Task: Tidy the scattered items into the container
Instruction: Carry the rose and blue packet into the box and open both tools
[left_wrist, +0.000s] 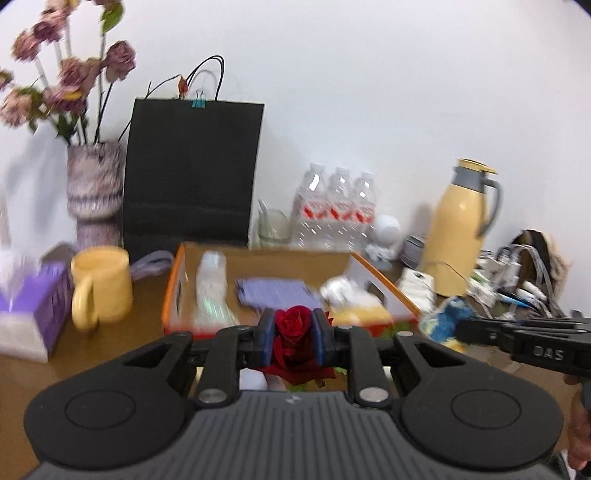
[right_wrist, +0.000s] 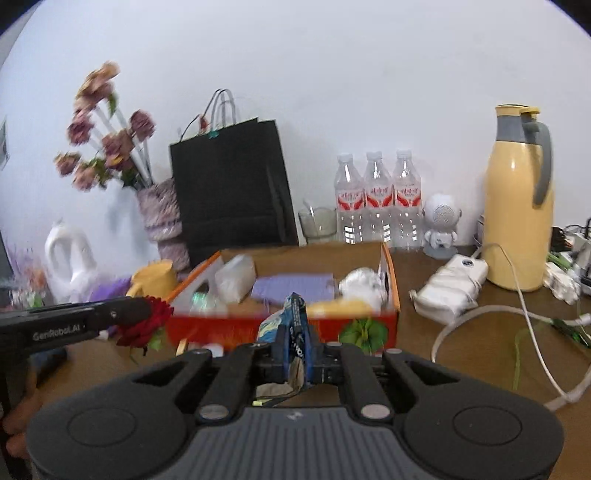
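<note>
Left tool (left_wrist: 293, 332) is pinching a red rose (left_wrist: 293, 321) by its bloom, blue pads pressed against both sides; petals and a bit of green leaf are hanging below the pads. Right tool (right_wrist: 297, 354) is clamped tight on a blue patterned packet (right_wrist: 291, 321), thin and held edge-on, its long axis standing up between the pads.

Both loads are being carried above the worktop (left_wrist: 122, 343), not resting on it. The container, an open cardboard box with orange rim (right_wrist: 391, 273), is lying straight ahead of both tools, its near wall just beyond the fingertips. Already inside: a purple flat item (right_wrist: 291, 286), a clear plastic bottle (left_wrist: 212, 284), crumpled white and yellow bits toward the right end.

Key relation: the box opening is sitting ahead and slightly lower than each held thing. The rose is lined up with the middle of the near wall; the packet is facing the middle to right portion. In the left view the right tool is showing at the far right, beside the box's near right corner. Both hands seem about equally near; neither load is over the opening yet, by my reading.

Judgement: next call is a short forward carry past the near wall, then release. Risk: rose petals snagging on the rim.

Frames are motion-blurred; fine detail unclear.
</note>
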